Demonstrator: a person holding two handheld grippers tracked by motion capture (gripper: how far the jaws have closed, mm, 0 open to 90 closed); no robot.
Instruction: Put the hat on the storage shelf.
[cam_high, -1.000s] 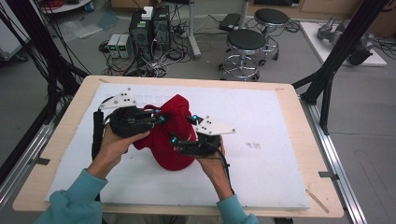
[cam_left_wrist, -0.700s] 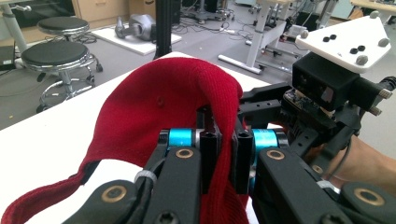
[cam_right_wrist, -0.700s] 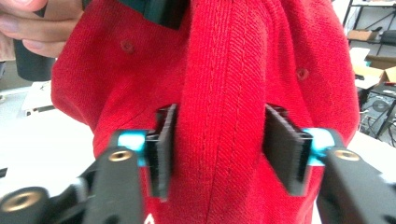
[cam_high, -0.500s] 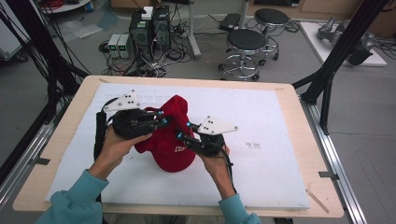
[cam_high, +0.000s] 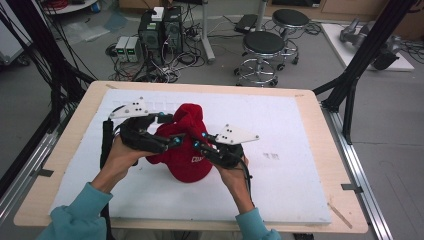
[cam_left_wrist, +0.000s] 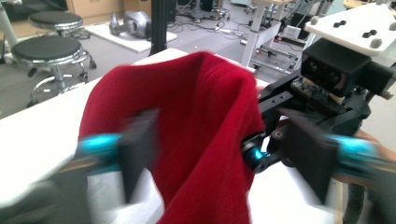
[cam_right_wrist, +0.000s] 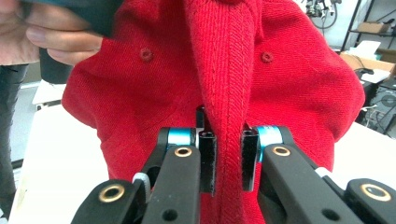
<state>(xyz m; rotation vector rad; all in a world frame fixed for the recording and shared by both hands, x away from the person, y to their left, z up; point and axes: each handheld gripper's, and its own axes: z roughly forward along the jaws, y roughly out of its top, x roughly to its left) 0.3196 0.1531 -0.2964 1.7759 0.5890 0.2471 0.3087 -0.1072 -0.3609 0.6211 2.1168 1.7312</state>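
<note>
Pinching a raised fold of the red cap, right gripper clamps; left gripper spread apart.

Both forearms reach in side by side. The left gripper has just spread its jaws wide, pads clear. The right gripper, just beside it, has just pinched its jaws onto a fold of red knitted cap.

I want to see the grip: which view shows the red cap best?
The right gripper view: the red cap shows sharp, a fold pinched between the fingers. The left gripper view shows it blurred; the high view shows it whole but small.
</note>
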